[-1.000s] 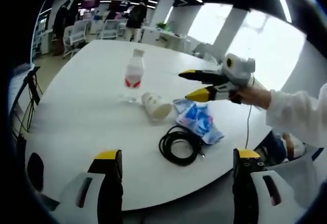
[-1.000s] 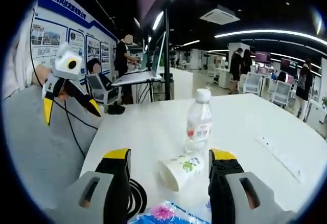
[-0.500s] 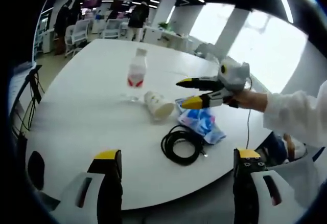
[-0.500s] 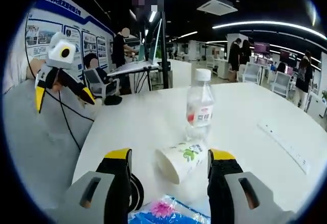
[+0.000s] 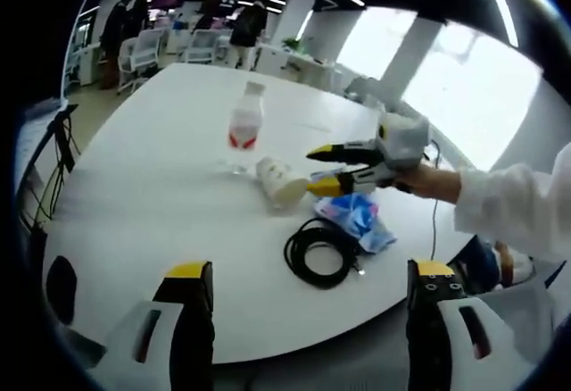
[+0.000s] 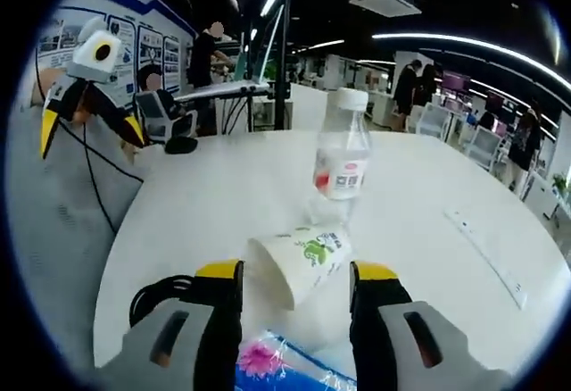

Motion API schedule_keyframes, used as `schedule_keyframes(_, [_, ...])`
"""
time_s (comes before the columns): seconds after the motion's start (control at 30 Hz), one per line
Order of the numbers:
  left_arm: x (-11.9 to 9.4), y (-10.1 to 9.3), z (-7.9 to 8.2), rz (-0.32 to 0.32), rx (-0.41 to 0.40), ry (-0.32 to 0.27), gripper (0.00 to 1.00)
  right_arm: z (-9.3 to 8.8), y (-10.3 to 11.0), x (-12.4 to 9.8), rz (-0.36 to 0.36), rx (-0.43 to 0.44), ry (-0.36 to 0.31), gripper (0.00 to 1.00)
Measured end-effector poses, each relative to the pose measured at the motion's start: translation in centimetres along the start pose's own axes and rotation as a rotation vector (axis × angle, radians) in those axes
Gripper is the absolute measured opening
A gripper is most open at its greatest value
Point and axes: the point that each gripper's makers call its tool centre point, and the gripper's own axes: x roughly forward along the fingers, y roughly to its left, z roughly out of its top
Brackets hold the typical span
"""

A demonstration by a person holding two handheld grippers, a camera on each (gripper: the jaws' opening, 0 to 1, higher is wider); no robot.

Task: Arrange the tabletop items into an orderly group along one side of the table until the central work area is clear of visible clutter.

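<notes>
A white paper cup (image 6: 302,261) with a green print lies on its side on the white table (image 6: 205,221). My right gripper (image 6: 297,273) is open and low over the table, its yellow-tipped jaws on either side of the cup's near end. I cannot tell whether they touch it. In the left gripper view the right gripper (image 5: 313,172) comes in from the right and reaches the cup (image 5: 282,182). Behind the cup stands a clear bottle (image 6: 342,161) (image 5: 244,128) with a red label. My left gripper (image 5: 312,271) is open off the table's near edge, holding nothing, and shows as the left gripper (image 6: 89,132) in the right gripper view.
A blue snack packet (image 5: 357,217) and a coiled black cable (image 5: 319,253) lie close to the cup; the packet (image 6: 285,369) sits under my right jaws. A white power strip (image 6: 486,253) lies further along the table. Chairs, desks and people stand beyond the table.
My right gripper has moved forward and down to the lying cup, and its jaws have narrowed around it. The left gripper has stayed open and nearly still.
</notes>
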Motion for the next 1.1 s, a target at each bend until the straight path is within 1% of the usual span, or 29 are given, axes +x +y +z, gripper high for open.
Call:
schedule_keyframes(0.13, [0.0,0.1,-0.2,-0.001,-0.015,0.004,0.86,-0.3,-0.1,0.6,0.002,0.036,0.015,0.26])
schedule_keyframes(0.2, [0.0,0.2,-0.1,0.001,-0.024,-0.002,0.86,-0.6,-0.3,0.8,-0.018,0.025,0.037,0.24])
schedule_keyframes(0.27, [0.0,0.4,0.1,0.004,-0.025,-0.005,0.86,-0.6,-0.5,0.8,-0.034,0.019,0.038,0.23])
schedule_keyframes(0.33, [0.0,0.4,0.1,0.002,-0.031,-0.008,0.86,-1.1,-1.4,1.1,-0.052,0.029,0.042,0.18])
schedule_keyframes(0.4, [0.0,0.3,0.3,-0.002,-0.037,-0.015,0.86,-1.3,-1.6,1.2,-0.061,0.047,0.043,0.07])
schedule_keyframes(0.47, [0.0,0.4,0.5,-0.004,-0.041,-0.025,0.87,-1.6,-2.0,1.2,-0.082,0.066,0.051,0.0])
schedule_keyframes(0.5, [0.0,0.4,0.5,-0.003,-0.043,-0.027,0.86,-1.9,-2.7,1.2,-0.104,0.065,0.061,0.0])
schedule_keyframes(0.53, [0.0,0.4,0.5,-0.002,-0.044,-0.029,0.86,-1.9,-2.9,1.1,-0.121,0.067,0.065,0.0])
schedule_keyframes(0.6, [-0.1,0.5,0.6,-0.001,-0.049,-0.033,0.86,-1.4,-3.3,0.7,-0.154,0.104,0.053,0.0])
schedule_keyframes(0.7, [-0.1,0.4,0.5,-0.004,-0.054,-0.032,0.86,-0.8,-4.0,0.5,-0.161,0.141,0.044,0.0])
schedule_keyframes(0.77, [-0.1,0.3,0.5,-0.006,-0.053,-0.032,0.86,-0.5,-3.6,0.2,-0.162,0.158,0.05,0.0])
schedule_keyframes(0.83, [0.0,0.2,0.6,-0.01,-0.051,-0.032,0.86,-0.3,-3.9,0.2,-0.16,0.169,0.051,0.0])
schedule_keyframes(0.97, [0.0,0.2,0.7,-0.017,-0.05,-0.032,0.86,0.8,-4.5,-0.6,-0.167,0.213,0.043,0.0])
schedule_keyframes(1.0, [0.0,0.2,0.6,-0.019,-0.051,-0.031,0.86,0.9,-4.6,-0.8,-0.173,0.231,0.046,0.0])
schedule_keyframes(1.03, [0.0,0.2,0.6,-0.02,-0.051,-0.027,0.86,0.9,-4.6,-0.9,-0.171,0.271,0.058,0.0])
schedule_keyframes(1.07, [0.1,0.2,0.4,-0.021,-0.049,-0.02,0.86,1.0,-4.4,-0.9,-0.168,0.296,0.055,0.0])
schedule_keyframes(1.1, [0.2,0.2,0.3,-0.023,-0.047,-0.013,0.86,1.4,-4.5,-0.9,-0.17,0.297,0.04,0.0])
